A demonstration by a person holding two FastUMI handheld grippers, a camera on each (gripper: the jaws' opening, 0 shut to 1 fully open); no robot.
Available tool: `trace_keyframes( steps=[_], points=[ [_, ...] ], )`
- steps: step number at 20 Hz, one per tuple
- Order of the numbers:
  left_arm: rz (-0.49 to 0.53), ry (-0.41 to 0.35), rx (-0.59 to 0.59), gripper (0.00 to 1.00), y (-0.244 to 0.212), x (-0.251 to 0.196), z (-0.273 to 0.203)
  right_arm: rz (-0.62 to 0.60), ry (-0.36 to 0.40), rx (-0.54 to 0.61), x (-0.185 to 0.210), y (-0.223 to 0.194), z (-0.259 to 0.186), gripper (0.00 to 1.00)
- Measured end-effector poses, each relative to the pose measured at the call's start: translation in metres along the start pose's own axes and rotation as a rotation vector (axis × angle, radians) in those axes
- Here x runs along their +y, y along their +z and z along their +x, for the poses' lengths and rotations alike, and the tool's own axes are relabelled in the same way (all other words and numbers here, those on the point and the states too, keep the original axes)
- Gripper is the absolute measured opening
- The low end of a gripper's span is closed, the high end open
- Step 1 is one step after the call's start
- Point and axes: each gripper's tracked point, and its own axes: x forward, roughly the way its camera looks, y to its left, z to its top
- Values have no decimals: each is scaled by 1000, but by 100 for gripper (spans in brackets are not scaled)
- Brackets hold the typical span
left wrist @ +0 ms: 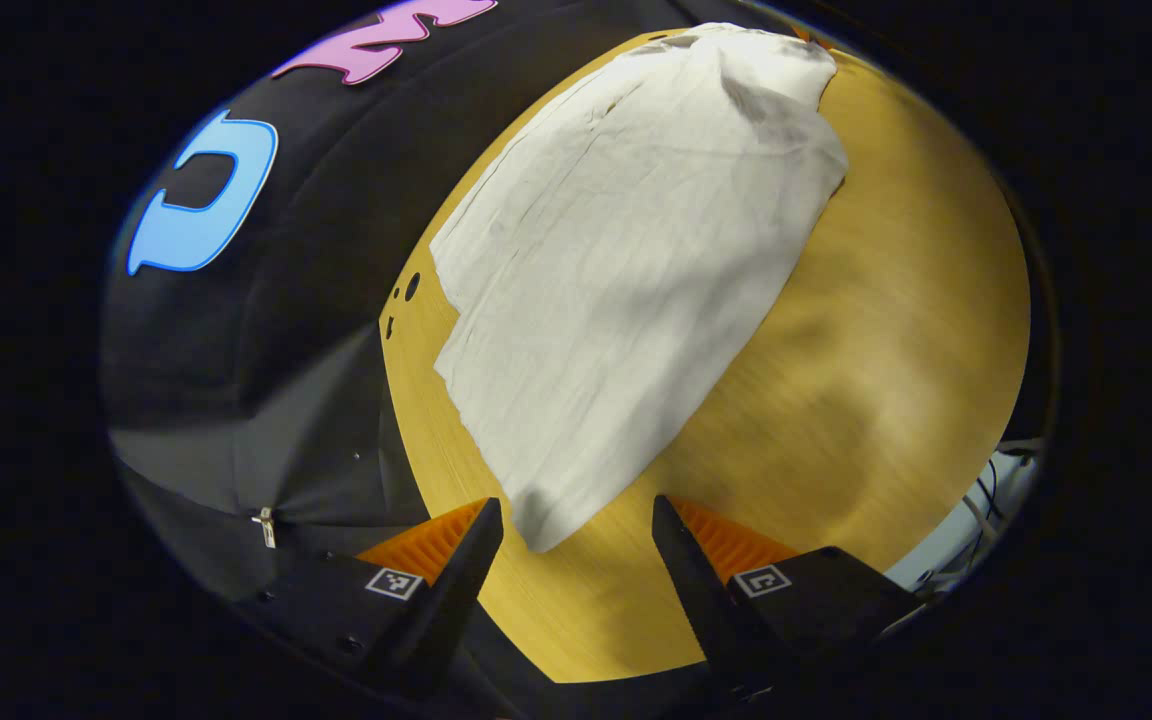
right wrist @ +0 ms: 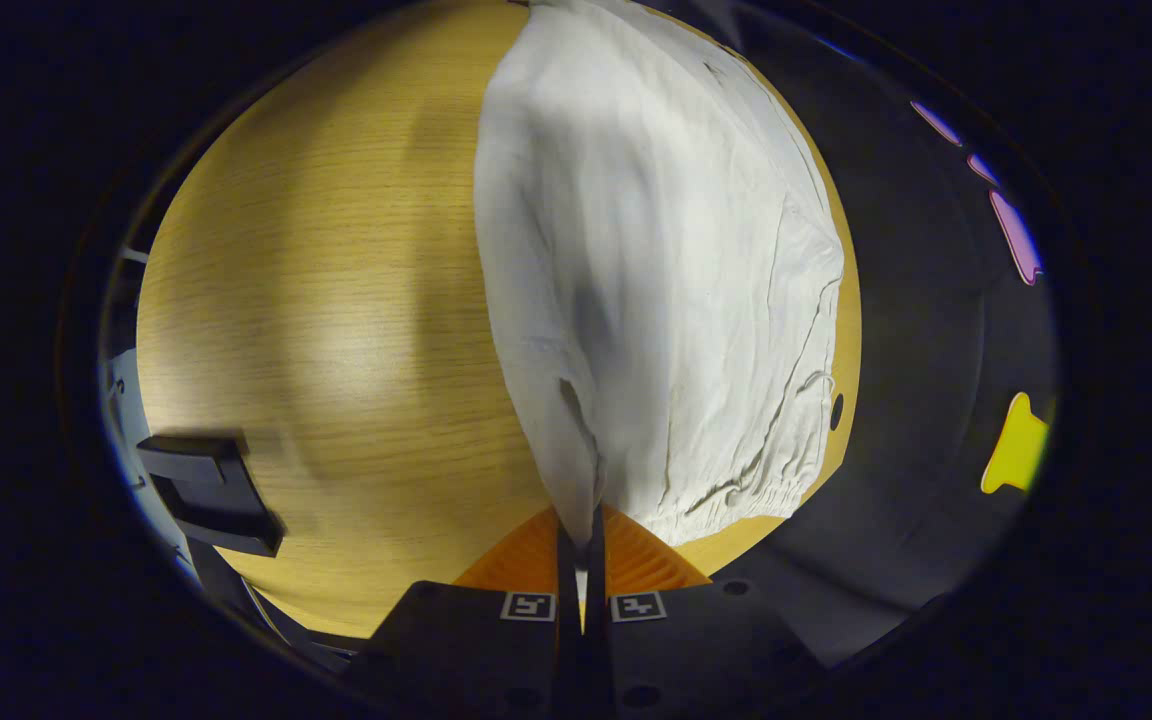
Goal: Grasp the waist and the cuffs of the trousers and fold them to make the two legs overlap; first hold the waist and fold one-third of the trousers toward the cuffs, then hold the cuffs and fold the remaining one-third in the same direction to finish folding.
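White trousers [left wrist: 626, 270] lie spread across a wooden table [left wrist: 886, 330] in the left gripper view, one long edge running along the table's far rim beside the booth's black wall, the other edge leaving a wide bare stretch of wood. The left gripper [left wrist: 576, 530] hovers with its fingers spread apart, gripping nothing, the trousers' nearest corner lying between them. In the right gripper view, the right gripper [right wrist: 581, 535] is clamped on a raised fold of the trousers [right wrist: 676, 290], a gathered hem sitting near the table's [right wrist: 316, 300] rim; open wood lies on the other side.
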Motion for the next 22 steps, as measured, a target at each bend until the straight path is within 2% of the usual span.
trace_keyframes(
  steps=[3,7,9,10,11,12,14,16,17,20,22],
  points=[
    [96,-17,34,96,-11,19,18,-6,4,5,1,1,-2,5],
    [299,-148,-16,93,-1,23,32,-15,1,14,1,-1,-2,5],
    [404,-193,-14,86,3,24,39,-21,-3,21,0,-2,-1,5],
    [435,-213,-13,77,4,26,43,-23,-4,23,1,-2,-1,5],
    [446,-233,-12,73,6,25,44,-25,-5,24,0,-3,-1,5],
    [444,-256,-9,64,9,24,45,-28,-7,23,0,-3,0,5],
    [422,-272,10,50,9,26,47,-30,-16,27,0,-5,1,5],
    [402,-282,22,42,9,25,49,-16,-23,30,-1,-6,2,5],
    [401,-281,28,34,8,24,51,-12,-27,31,-2,-7,2,5],
    [394,-260,38,19,5,24,52,0,-37,40,-3,-10,3,5],
    [375,-254,40,17,6,22,51,15,-37,45,-3,-13,4,5]
  ],
)
